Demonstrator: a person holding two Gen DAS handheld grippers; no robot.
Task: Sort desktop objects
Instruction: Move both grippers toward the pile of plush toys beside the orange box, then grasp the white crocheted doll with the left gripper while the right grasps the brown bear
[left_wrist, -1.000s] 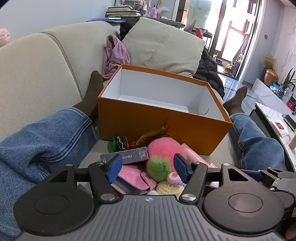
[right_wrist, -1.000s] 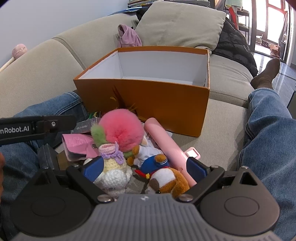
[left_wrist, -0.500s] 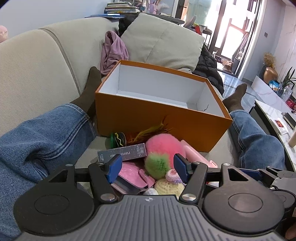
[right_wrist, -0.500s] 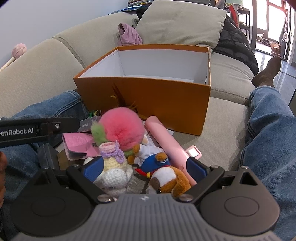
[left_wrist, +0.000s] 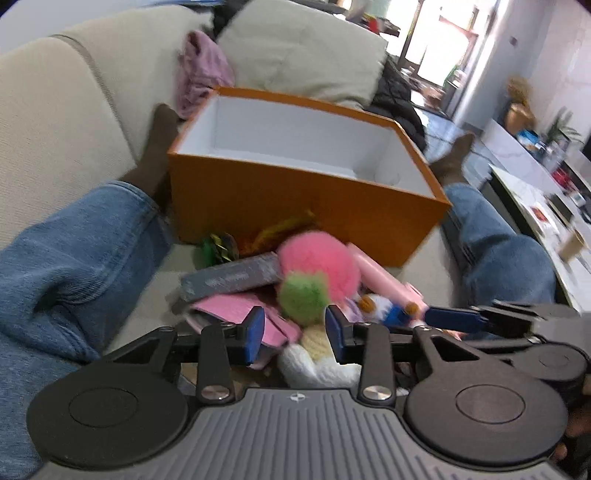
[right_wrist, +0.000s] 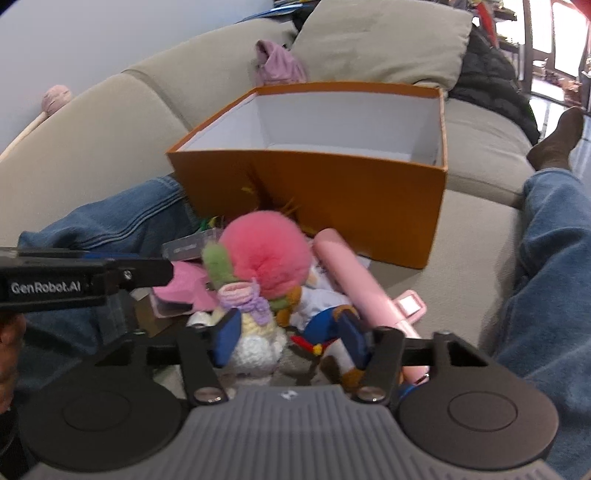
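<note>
1. Orange box: open top, white interior with nothing visible inside; stands on a beige sofa between two legs in blue jeans.
2. Pile of small things just in front of the box: pink pompom uppermost, green tuft at its left; pink tube leaning alongside on the right; crocheted doll in white and lilac; plush figure in blue and white; pink pouch; grey carton.
3. Right gripper: blue pads parted, one at the crocheted doll, the other at the plush figure; contact unclear.
4. Left gripper: seen side-on at left edge; jaw state indiscernible.
5. Lilac cloth and cushion behind the box.
</note>
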